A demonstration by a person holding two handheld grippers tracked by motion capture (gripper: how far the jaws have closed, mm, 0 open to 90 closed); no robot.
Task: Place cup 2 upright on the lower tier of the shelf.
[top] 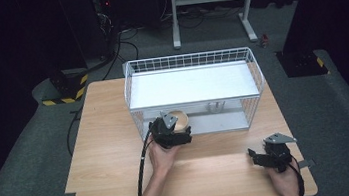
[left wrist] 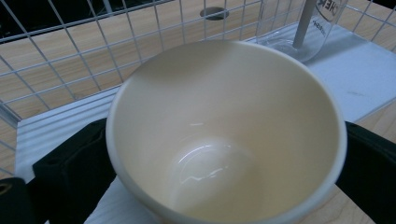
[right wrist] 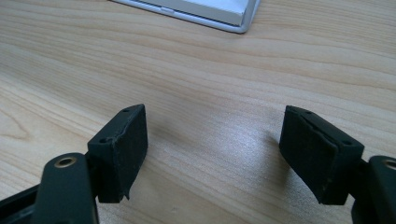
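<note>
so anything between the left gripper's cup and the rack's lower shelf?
Nothing visible blocks it. The cream cup, between the left gripper jaws, is at the rack's open front; a clear glass stands deeper, to one side.

A light wooden table with visible grain carries a white wire rack, which stands at the table's far middle, its back edge at the table's far side. The rack has a white upper shelf and a white bottom tray resting on the wood. In front of the rack the tabletop is bare wood. The table stands on a grey carpeted floor.
</note>
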